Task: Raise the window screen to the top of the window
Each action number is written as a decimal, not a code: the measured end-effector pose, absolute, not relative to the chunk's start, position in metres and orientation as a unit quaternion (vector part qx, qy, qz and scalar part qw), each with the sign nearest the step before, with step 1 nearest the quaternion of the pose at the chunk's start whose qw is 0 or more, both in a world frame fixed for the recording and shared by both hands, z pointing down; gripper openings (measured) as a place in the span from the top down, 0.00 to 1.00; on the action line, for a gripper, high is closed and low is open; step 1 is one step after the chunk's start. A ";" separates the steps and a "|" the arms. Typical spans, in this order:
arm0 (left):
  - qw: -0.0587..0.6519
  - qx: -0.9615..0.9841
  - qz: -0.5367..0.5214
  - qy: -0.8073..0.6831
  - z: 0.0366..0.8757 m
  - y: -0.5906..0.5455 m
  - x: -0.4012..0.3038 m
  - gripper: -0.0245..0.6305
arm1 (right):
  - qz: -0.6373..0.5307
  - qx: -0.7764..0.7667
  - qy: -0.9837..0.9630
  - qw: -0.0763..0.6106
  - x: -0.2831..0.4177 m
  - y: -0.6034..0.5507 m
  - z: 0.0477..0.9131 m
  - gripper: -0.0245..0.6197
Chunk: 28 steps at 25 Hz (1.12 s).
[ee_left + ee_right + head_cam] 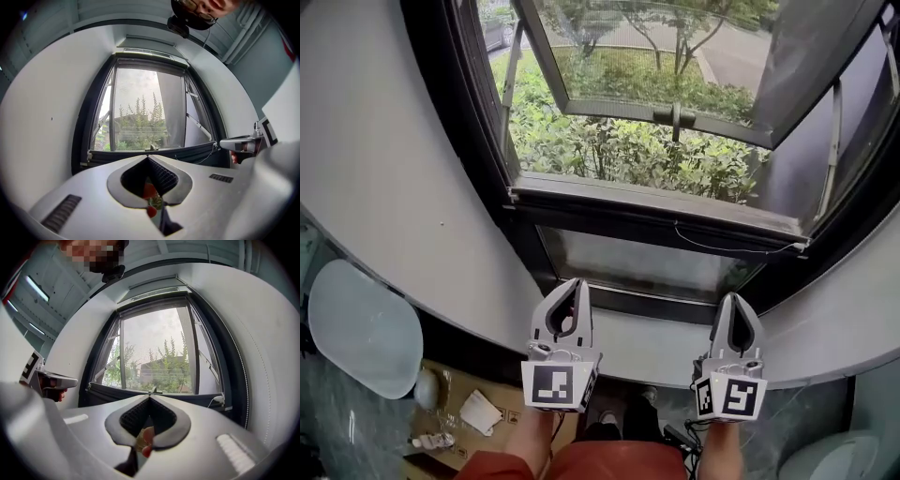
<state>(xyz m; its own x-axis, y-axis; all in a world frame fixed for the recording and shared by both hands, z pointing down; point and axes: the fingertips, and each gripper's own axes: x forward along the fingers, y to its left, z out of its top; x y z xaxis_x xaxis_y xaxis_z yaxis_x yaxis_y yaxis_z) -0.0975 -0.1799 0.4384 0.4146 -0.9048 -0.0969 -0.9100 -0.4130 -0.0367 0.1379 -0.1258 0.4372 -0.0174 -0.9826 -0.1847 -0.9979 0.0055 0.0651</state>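
grey left gripper (pixel 574 283) and right gripper (pixel 736 300): you held both side by side, jaws closed on nothing, short of the sill, probably so you could lift evenly. beyond them the screen bar (pixel 656 214) sat low across the window frame (pixel 441 103), not yet raised.

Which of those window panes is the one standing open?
The upper pane, with the handle on its lower rail: it swings outward over the bushes. The lower pane under the dark bar sits shut in its frame.

All views toward the window (pixel 656 217)
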 end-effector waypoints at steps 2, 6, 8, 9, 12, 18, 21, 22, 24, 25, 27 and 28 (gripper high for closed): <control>0.044 -0.836 0.028 0.547 0.433 -0.184 -0.093 0.95 | 0.091 -0.697 0.710 0.046 0.143 -0.131 0.434 0.95; 0.056 -0.831 0.025 0.552 0.424 -0.197 -0.075 0.96 | 0.099 -0.694 0.711 0.056 0.163 -0.145 0.427 0.95; 0.061 -0.834 0.024 0.548 0.424 -0.203 -0.062 0.96 | 0.099 -0.694 0.710 0.061 0.175 -0.152 0.426 0.95; 0.062 -0.835 0.023 0.547 0.424 -0.206 -0.055 0.96 | 0.100 -0.694 0.710 0.062 0.181 -0.155 0.426 0.95; 0.065 -0.834 0.023 0.548 0.421 -0.217 -0.038 0.96 | 0.105 -0.689 0.715 0.060 0.194 -0.167 0.425 0.95; 0.089 -0.826 0.017 0.556 0.412 -0.234 -0.013 0.96 | 0.110 -0.672 0.730 0.062 0.214 -0.188 0.421 0.95; 0.090 -0.822 0.011 0.562 0.407 -0.243 -0.008 0.96 | 0.116 -0.667 0.733 0.061 0.218 -0.198 0.418 0.95; 0.091 -0.820 0.011 0.566 0.405 -0.247 -0.009 0.96 | 0.117 -0.666 0.734 0.061 0.218 -0.201 0.417 0.95; 0.093 -0.820 0.014 0.564 0.404 -0.252 -0.010 0.96 | 0.119 -0.666 0.734 0.058 0.216 -0.206 0.416 0.95; 0.095 -0.823 0.017 0.559 0.404 -0.255 -0.010 0.96 | 0.120 -0.667 0.734 0.056 0.215 -0.208 0.416 0.95; 0.097 -0.829 0.021 0.551 0.404 -0.261 -0.012 0.96 | 0.120 -0.668 0.733 0.052 0.208 -0.211 0.417 0.95; 0.095 -0.831 0.019 0.548 0.406 -0.264 -0.015 0.95 | 0.121 -0.668 0.732 0.050 0.203 -0.213 0.418 0.95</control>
